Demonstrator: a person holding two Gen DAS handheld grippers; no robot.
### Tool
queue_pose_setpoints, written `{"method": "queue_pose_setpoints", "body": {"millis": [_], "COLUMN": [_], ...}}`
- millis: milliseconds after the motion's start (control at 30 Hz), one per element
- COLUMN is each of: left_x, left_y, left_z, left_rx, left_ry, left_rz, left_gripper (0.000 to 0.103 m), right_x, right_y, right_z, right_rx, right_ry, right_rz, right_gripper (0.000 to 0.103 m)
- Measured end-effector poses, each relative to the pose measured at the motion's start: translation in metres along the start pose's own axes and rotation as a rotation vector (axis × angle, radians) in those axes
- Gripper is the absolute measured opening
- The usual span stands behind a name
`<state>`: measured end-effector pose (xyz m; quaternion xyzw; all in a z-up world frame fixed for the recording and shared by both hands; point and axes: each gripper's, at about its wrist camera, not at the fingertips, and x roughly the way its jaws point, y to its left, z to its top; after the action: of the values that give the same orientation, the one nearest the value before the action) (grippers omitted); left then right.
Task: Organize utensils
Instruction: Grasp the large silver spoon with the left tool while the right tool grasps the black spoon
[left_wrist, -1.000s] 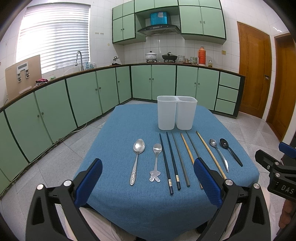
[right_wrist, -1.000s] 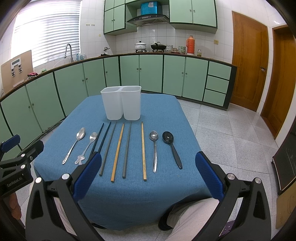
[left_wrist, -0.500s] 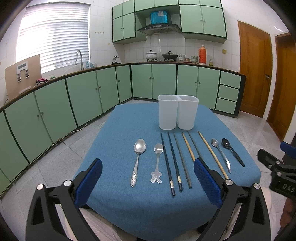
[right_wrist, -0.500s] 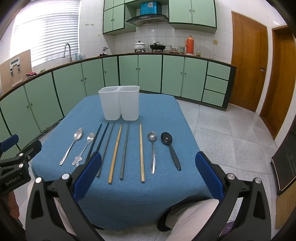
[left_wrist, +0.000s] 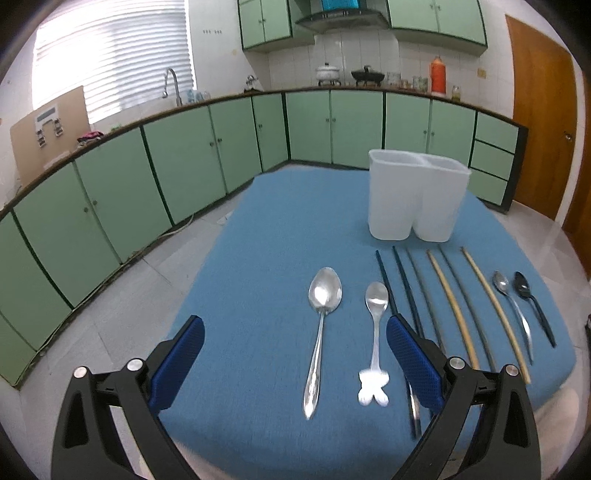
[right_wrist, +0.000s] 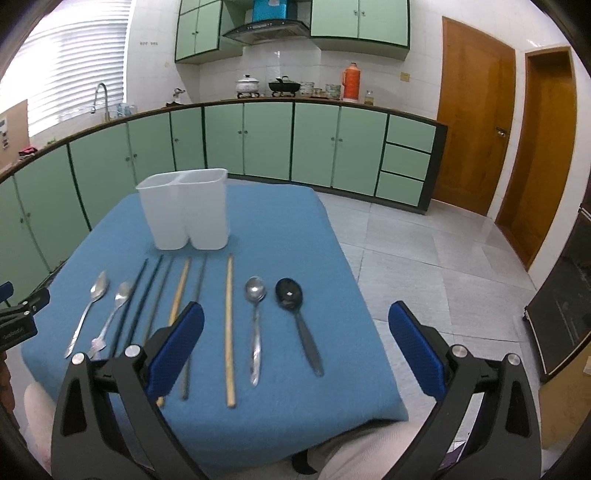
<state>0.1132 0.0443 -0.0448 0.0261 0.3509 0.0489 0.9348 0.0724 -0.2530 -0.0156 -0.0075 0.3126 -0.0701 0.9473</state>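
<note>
Where cloth lies blue (left_wrist: 266, 236), smooth steel spoons (left_wrist: 322, 317).

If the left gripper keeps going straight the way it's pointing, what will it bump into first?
Probably the large silver spoon: it lies on the blue tablecloth right between the open left gripper fingers. Depth is hard to judge, so it might touch the cloth just before it.
</note>
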Motion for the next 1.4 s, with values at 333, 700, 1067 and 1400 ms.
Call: {"method": "queue_pose_setpoints", "body": {"millis": [333, 700, 1067, 1400], "left_x": [0.094, 0.136, 0.147, 0.147], "left_y": [-0.008, -0.008, -0.005, -0.004], "left_z": [0.029, 0.027, 0.030, 0.032], "left_rx": [0.000, -0.005, -0.024, -0.035], "left_ry": [0.127, 0.200, 0.217, 0.202], "left_rz": [0.004, -0.026, -0.077, -0.116], "left_gripper": [0.093, 0.080, 0.057, 0.034], "right_x": [0.063, 0.106, 0.135, 0.156], "right_y": [-0.006, -0.001, -0.002, 0.005], "right_z": [0.018, 0.018, 0.016, 0.018], "right_rx": [-0.015, -0.043, -0.080, -0.119], "right_ry": [0.058, 0.111, 0.196, 0.280], "right_rz": [-0.023, -0.018, 0.015, 0.090], "right_gripper": [0.092, 0.091, 0.075, 0.056]}}
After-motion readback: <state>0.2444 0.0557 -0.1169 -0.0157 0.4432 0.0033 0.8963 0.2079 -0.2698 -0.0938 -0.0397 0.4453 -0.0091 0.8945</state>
